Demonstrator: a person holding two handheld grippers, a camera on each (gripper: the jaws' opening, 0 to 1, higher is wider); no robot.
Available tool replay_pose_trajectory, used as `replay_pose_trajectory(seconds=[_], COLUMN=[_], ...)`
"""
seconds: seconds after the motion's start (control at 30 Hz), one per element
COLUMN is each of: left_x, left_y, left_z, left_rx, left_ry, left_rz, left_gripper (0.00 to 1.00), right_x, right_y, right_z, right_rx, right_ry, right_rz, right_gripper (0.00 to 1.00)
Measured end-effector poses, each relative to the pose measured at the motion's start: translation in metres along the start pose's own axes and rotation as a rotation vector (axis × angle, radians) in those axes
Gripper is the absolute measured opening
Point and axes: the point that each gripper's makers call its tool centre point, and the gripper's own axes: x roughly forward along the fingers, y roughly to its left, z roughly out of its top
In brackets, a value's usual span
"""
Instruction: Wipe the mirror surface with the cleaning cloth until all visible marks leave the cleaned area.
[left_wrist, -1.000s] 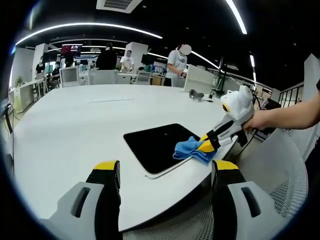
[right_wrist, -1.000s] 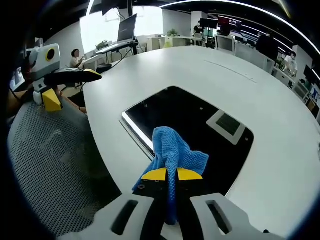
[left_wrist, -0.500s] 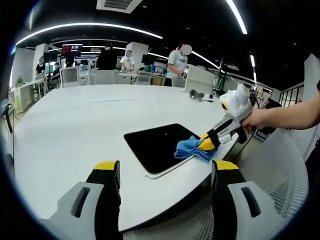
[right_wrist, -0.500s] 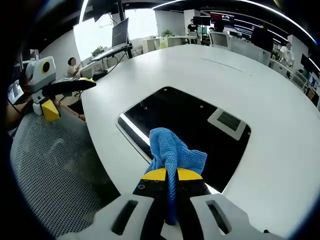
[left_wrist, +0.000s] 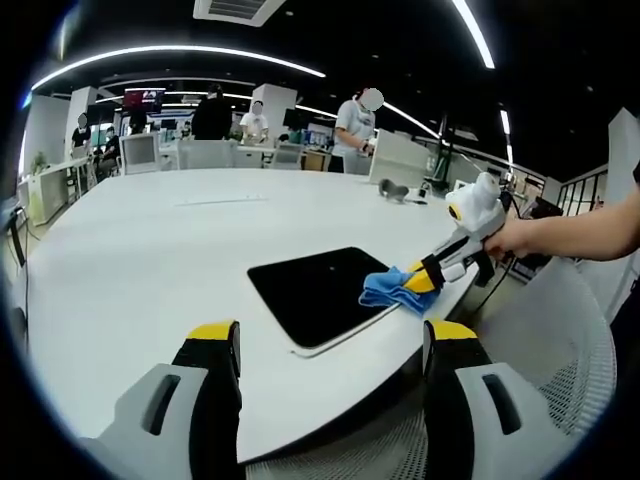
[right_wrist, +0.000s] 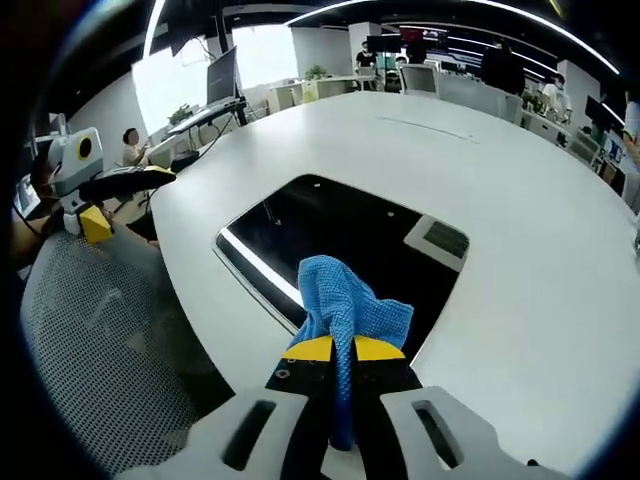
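A dark rectangular mirror (left_wrist: 315, 290) (right_wrist: 330, 245) lies flat on the white table (left_wrist: 150, 250) near its front edge. A blue cleaning cloth (left_wrist: 392, 288) (right_wrist: 347, 305) rests on the mirror's near right corner. My right gripper (right_wrist: 337, 350) (left_wrist: 428, 278) is shut on the cloth, held by a person's hand (left_wrist: 515, 238). My left gripper (left_wrist: 330, 345) is open with nothing between its jaws, hovering short of the table's front edge. The left gripper (right_wrist: 110, 180) also appears off to the left in the right gripper view.
A mesh chair (left_wrist: 560, 370) (right_wrist: 95, 330) stands by the table's edge. Small grey objects (left_wrist: 393, 189) sit at the far side of the table. Several people (left_wrist: 355, 128) stand among desks and monitors behind it.
My right gripper has slid the blue cloth along the mirror toward its right corner. The left gripper has stayed still.
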Motion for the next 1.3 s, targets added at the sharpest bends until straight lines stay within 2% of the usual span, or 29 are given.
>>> replay_pose_trajectory(seconds=[0.6, 1.3], left_x=[0.001, 0.001], left_y=[-0.001, -0.002], left_z=[0.0, 0.002], left_rx=[0.001, 0.0], left_ry=[0.0, -0.008], left_rz=[-0.003, -0.005], left_gripper=[0.72, 0.72], right_x=[0.003, 0.017], right_y=[-0.001, -0.019], right_z=[0.003, 0.02], right_rx=[-0.02, -0.016], right_ry=[0.001, -0.022], right_rz=[-0.001, -0.02], right_gripper=[0.0, 0.0])
